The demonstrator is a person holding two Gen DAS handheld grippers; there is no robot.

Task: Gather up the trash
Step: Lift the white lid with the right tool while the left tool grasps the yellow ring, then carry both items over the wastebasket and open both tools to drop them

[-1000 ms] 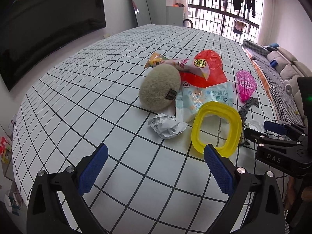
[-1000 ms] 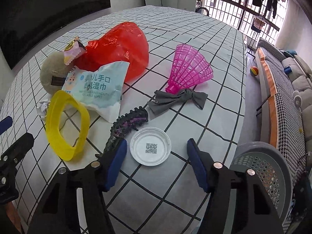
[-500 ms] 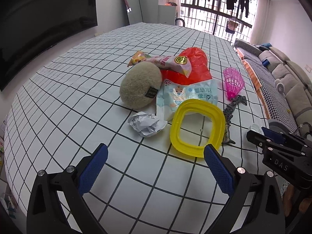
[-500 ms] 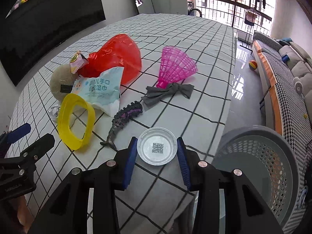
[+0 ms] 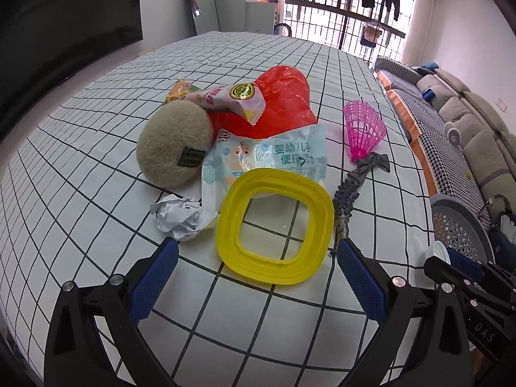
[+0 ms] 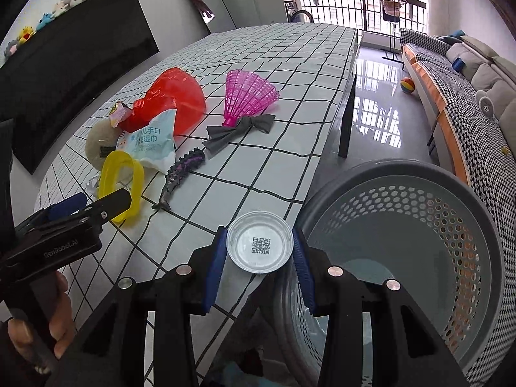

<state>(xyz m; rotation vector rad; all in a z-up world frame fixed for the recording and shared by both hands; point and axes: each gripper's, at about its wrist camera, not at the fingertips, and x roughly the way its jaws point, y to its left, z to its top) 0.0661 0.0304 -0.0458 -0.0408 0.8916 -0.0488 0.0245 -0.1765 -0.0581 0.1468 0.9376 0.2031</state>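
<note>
The right gripper is clamping one small round clear plastic lid between its blue pads, one pad pressing each side of the rim; its jaws have just been closing onto it. The lid is shallow and see-through, and it is carrying a square black code printed at its centre. It is hanging at the table's near edge, just beside the rim of the one grey perforated basket that is standing on the floor to the right.

The left gripper is hovering with its jaws wide apart and nothing between them, just short of one yellow ring that is lying flat on the checked tablecloth. One crumpled paper ball is sitting just left of the ring, and one dark spiky toy is lying along its right side. Behind the ring, one pale blue wipes packet is partly tucking under it. One beige fuzzy round pad is resting left of the packet. Farther back, one red plastic bag is bulging up, with one pink snack wrapper lying across it and the pad. To the right, one pink plastic shuttlecock is lying on its side, touching one grey bow.
</note>
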